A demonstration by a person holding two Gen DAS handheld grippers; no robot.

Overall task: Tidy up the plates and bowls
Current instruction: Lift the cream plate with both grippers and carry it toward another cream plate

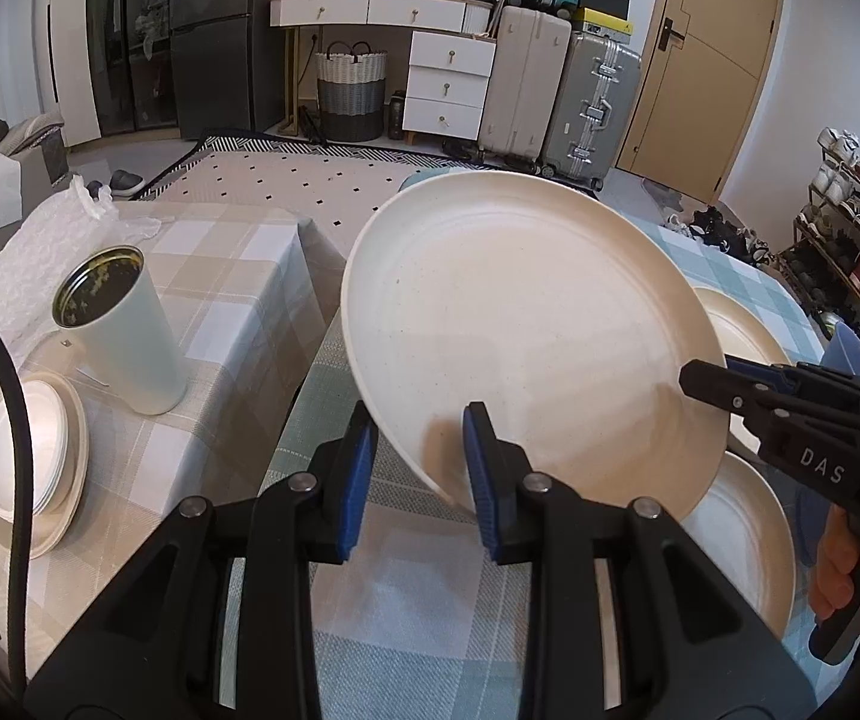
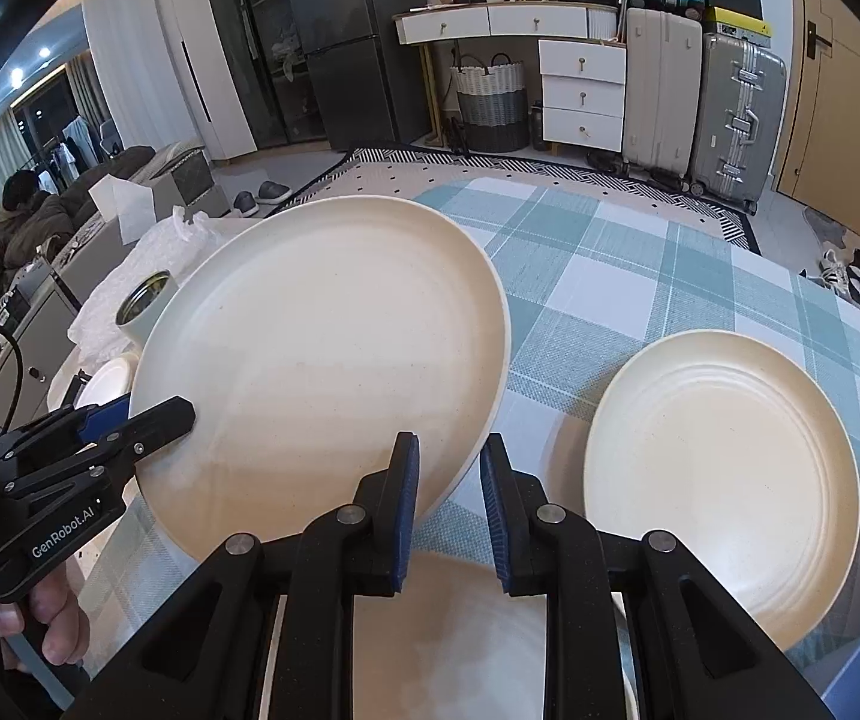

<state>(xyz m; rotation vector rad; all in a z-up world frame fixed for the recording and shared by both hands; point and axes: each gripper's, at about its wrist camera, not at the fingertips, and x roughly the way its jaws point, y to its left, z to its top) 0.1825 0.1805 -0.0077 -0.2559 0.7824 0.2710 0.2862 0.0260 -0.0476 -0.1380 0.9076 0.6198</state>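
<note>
- Left wrist view: the left gripper (image 1: 418, 468) pinches the near rim of a cream plate (image 1: 526, 336), one blue-padded finger above the rim and one below. The plate is tilted and lifted clear of the desk (image 1: 430, 612).
- The right gripper (image 1: 707, 383) comes in from the right and clamps the plate's far-right rim; its black body reads "DAS". A hand (image 1: 850, 564) shows under its handle.
- Two more cream plates lie on the blue-checked cloth below: one (image 1: 748, 330) past the lifted plate's right edge, one (image 1: 748, 546) nearer.
- On the beige-checked cloth at left stand a pale cup (image 1: 130, 348) and a stack of small white dishes (image 1: 28, 450).
- Right wrist view: the right gripper (image 2: 448, 498) has its fingers closed on the lifted plate's (image 2: 322, 360) lower right rim.
- The left gripper (image 2: 157, 420) grips the plate's left rim; its body reads "GenRobot.AI".
- A second plate (image 2: 724, 480) lies flat on the desk (image 2: 640, 276), to the right, apart from the lifted one. A third plate (image 2: 460, 636) lies directly beneath the fingers.
- A black box on the far dresser shows a number, seemingly "38".
</note>
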